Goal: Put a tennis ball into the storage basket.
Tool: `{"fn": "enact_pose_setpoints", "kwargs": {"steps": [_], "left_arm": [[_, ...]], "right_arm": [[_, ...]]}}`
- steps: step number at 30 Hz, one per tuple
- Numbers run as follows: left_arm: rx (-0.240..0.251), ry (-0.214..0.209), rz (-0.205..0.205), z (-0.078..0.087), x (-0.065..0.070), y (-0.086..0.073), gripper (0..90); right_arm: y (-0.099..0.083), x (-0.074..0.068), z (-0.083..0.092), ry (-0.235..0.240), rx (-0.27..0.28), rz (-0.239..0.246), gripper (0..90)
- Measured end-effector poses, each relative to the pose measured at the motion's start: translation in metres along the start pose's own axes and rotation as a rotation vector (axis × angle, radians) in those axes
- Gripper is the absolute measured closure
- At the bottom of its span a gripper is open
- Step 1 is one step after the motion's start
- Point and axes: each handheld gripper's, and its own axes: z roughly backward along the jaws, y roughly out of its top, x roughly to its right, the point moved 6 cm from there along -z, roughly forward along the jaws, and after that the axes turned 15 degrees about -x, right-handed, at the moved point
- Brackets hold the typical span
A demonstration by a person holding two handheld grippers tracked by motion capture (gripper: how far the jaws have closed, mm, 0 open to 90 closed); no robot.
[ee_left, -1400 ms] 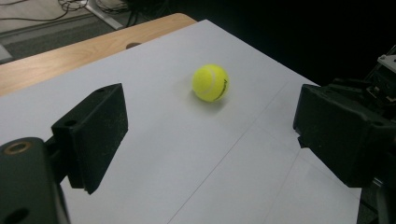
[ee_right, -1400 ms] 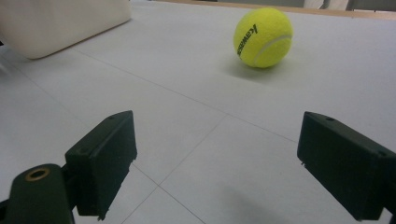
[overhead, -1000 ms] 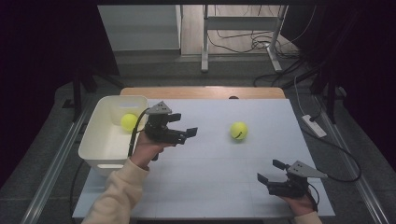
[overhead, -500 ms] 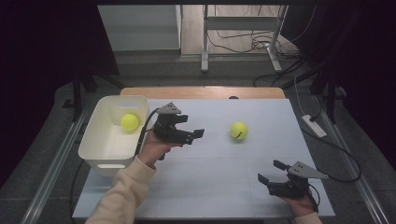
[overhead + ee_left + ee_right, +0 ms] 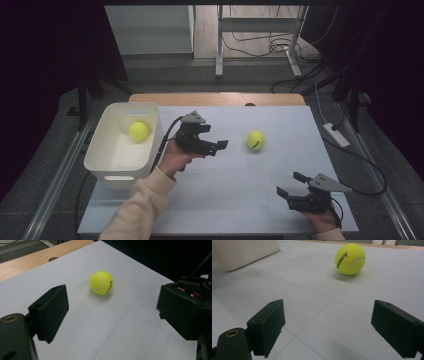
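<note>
From above, the left gripper [image 5: 220,146] is hovering, jaws apart and empty, near a ball [image 5: 255,140] lying on the table [image 5: 240,190]; another ball [image 5: 139,130] is sitting in a bin [image 5: 102,150]. The left gripper view is showing the ball [image 5: 101,282] ahead between parted jaws. The right gripper [image 5: 327,327] is waiting, jaws apart, ball [image 5: 350,259] beyond.

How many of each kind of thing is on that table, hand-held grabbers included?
Tennis balls: 2, one in the tub, one on the table
White tub: 1
Grippers: 2, left gripper, right gripper
Total: 5
</note>
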Motion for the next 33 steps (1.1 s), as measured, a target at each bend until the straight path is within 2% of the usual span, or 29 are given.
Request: {"fn": "enact_pose_setpoints", "kwargs": {"steps": [20,33], "left_arm": [[-0.027,-0.009,0.004,-0.026,0.002,0.01,12.2],[-0.052,-0.015,0.025,-0.044,-0.003,0.013,12.4]], "right_arm": [[0.001,0.0,-0.001,0.004,0.0,0.0,11.9],[0.001,0.001,-0.001,-0.001,0.004,-0.004,12.0]]}}
